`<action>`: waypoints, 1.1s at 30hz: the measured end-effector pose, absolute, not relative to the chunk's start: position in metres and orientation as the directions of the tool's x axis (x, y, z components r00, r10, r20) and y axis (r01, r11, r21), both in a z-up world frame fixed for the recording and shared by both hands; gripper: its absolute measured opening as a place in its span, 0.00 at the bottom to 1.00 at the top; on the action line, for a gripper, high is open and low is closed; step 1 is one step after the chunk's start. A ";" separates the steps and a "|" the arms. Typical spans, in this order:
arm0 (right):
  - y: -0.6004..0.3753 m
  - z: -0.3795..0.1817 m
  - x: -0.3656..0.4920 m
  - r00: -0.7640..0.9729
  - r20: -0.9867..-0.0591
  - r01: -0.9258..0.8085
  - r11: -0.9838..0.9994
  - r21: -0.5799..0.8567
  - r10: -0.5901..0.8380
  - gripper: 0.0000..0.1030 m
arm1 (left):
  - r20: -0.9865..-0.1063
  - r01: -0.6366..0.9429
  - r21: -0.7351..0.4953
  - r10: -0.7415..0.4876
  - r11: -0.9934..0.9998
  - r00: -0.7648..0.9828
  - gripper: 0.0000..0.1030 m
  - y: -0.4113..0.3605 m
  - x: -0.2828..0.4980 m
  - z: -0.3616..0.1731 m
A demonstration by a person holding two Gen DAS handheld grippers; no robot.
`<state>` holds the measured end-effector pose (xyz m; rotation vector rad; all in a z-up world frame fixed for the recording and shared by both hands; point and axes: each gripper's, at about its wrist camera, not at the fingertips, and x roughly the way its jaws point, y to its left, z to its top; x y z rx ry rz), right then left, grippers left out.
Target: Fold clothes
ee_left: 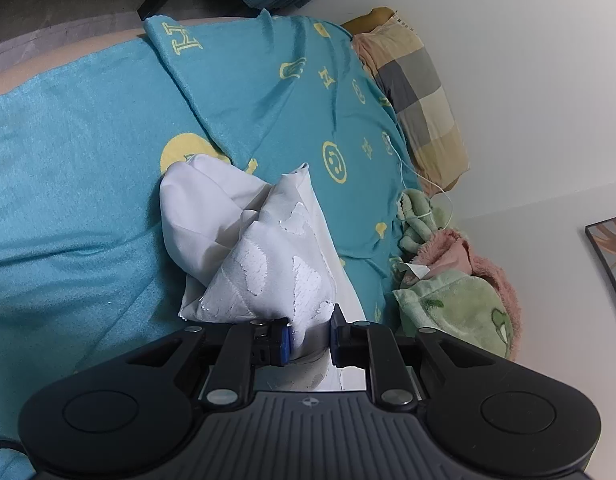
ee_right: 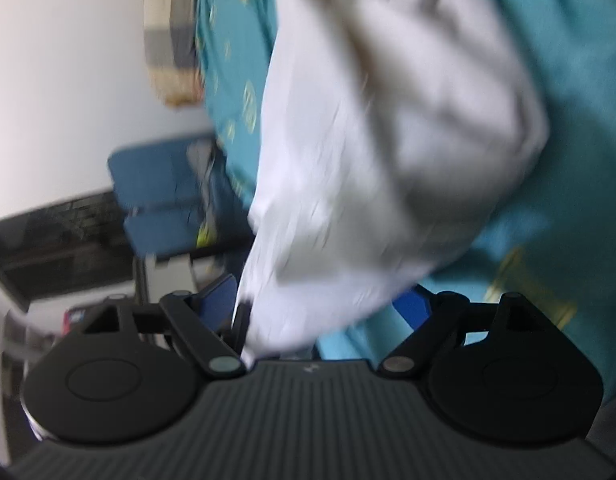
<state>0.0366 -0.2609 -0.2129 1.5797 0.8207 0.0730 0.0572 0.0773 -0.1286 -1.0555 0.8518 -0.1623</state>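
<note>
With only the left tool [ee_left: 310, 338] pinching the white garment [ee_left: 263, 248], its loose bulk could slump into a crumpled heap on the teal bedspread [ee_left: 67, 160] and spoil any neat crease. The right tool [ee_right: 320, 308] stands wide open, gripping nothing, though blurred cloth drapes between its fingers and might snag. The garment lies on the bedspread, bunched directly ahead of the left tool, well short of the checked pillow [ee_left: 420, 96] and beside the green plush toy [ee_left: 456, 300].
</note>
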 end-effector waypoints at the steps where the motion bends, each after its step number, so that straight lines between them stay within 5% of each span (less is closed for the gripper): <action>1: -0.264 -0.214 0.035 0.745 -0.428 0.471 0.051 0.881 0.512 0.77 | -0.537 -0.267 -0.816 -0.501 0.513 0.679 0.18 0.077 0.057 -0.129; 8: -0.269 -0.221 0.037 0.746 -0.517 0.513 0.132 0.848 0.419 0.40 | -0.535 -0.261 -0.817 -0.506 0.515 0.677 0.18 0.076 0.058 -0.128; 11: -0.273 -0.206 0.037 0.772 -0.511 0.461 0.222 0.859 0.377 0.32 | -0.515 -0.234 -0.827 -0.521 0.512 0.680 0.18 0.074 0.056 -0.121; 23: -0.324 -0.107 0.042 0.878 -0.373 0.293 0.280 0.914 0.299 0.28 | -0.400 -0.073 -0.874 -0.628 0.480 0.667 0.18 0.026 0.066 -0.041; 33: -0.481 0.037 0.103 0.953 -0.266 0.175 0.455 0.873 0.145 0.28 | -0.223 0.089 -0.941 -0.798 0.325 0.560 0.17 -0.172 0.196 0.068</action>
